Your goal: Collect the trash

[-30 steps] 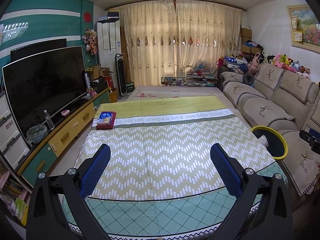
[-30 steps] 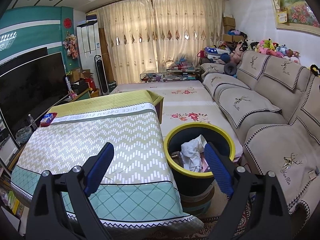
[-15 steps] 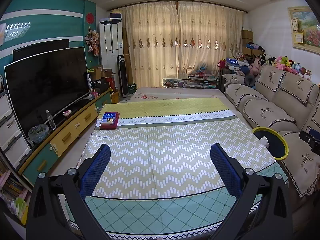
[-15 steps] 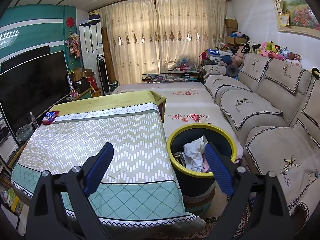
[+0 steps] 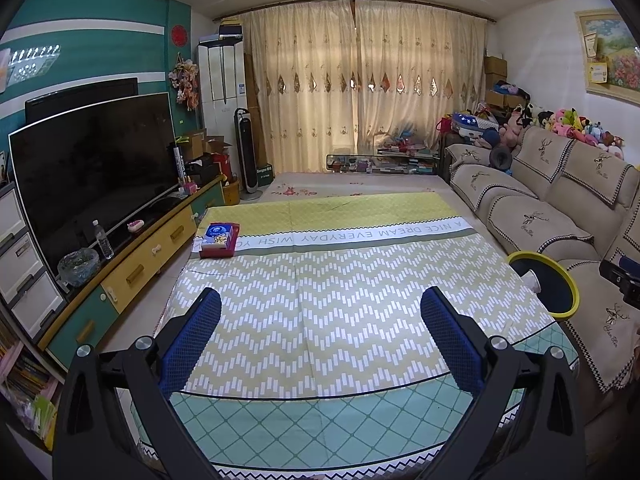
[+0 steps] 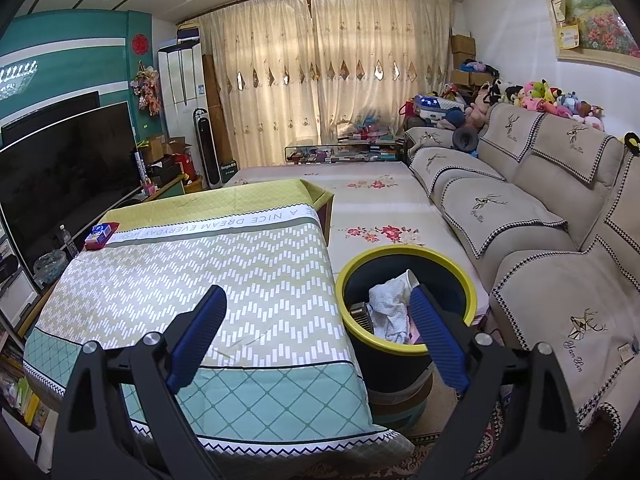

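A dark bin with a yellow rim [image 6: 406, 254] stands on the floor between the table and the sofa; it also shows at the right in the left wrist view [image 5: 570, 284]. Crumpled white paper [image 6: 386, 300] and other trash lie inside it. My right gripper [image 6: 318, 314] is open and empty, held above the table's right edge and the bin. My left gripper [image 5: 320, 320] is open and empty above the table's near part.
The table carries a zigzag-patterned cloth [image 5: 340, 280]. A red and blue tissue box [image 5: 219, 239] lies at its far left. A TV [image 5: 92, 172] on a cabinet stands left, a beige sofa [image 6: 540, 240] right.
Both grippers have risen and drawn back slightly; the table and bin look a little farther. Both stay open and empty.
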Tool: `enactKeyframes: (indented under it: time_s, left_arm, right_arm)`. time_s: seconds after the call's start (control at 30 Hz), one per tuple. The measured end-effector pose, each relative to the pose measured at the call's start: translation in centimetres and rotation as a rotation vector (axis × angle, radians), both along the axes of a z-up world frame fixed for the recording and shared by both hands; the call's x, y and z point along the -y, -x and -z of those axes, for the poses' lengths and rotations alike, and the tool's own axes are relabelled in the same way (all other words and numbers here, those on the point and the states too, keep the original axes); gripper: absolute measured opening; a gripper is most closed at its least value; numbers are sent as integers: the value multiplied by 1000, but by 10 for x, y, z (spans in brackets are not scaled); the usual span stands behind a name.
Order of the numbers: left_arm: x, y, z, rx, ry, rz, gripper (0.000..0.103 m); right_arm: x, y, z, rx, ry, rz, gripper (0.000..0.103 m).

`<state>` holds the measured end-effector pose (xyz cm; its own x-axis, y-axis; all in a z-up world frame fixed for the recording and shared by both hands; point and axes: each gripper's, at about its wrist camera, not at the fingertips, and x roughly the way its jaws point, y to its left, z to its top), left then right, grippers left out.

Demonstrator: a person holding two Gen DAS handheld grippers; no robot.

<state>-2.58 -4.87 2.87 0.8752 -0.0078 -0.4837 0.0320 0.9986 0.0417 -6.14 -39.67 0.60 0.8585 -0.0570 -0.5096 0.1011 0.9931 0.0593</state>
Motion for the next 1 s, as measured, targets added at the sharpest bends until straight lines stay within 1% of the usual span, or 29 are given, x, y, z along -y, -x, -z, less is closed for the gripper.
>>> enactKeyframes:
  time_s: [0.47, 0.77, 1.0]
  left_arm:
    - [-4, -11, 3, -19, 5, -10, 98]
    - [-9, -19, 15, -49, 17, -16, 98]
    - [-11, -23, 18, -59, 19, -19, 98]
  right_arm:
    - [-4, -13, 9, -29, 10, -2, 89]
    - [-7, -24, 16, -53, 15, -8, 89]
    - [-8, -29, 19, -60, 11, -16, 90]
